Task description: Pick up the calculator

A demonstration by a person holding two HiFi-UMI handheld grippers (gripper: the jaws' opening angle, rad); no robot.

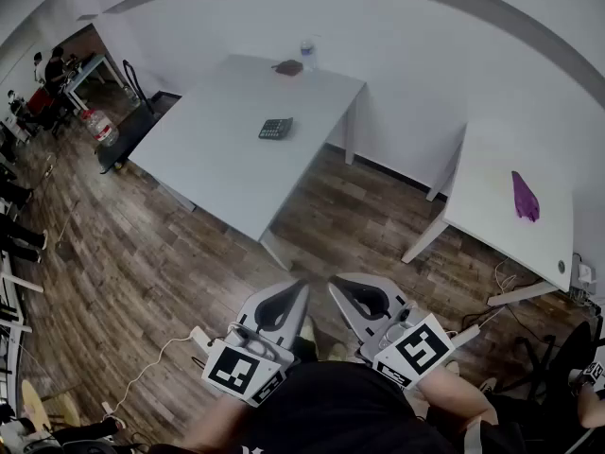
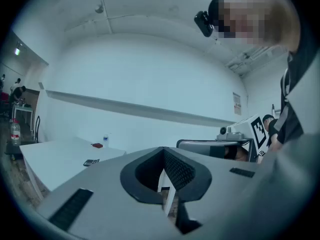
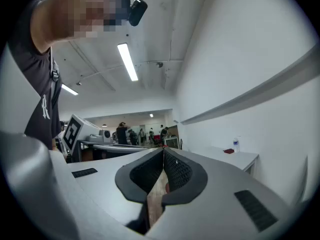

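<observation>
Both claws hang at the person's waist, well apart from the work. The left claw and right claw are each closed tight on nothing and point level. The calculator lies flat near the middle of the white table, far across the floor. Done well, the step likely means walking in close first and spreading one claw before the reach. The claw would then come down over the calculator's narrower sides so the pads catch its thin edges.
</observation>
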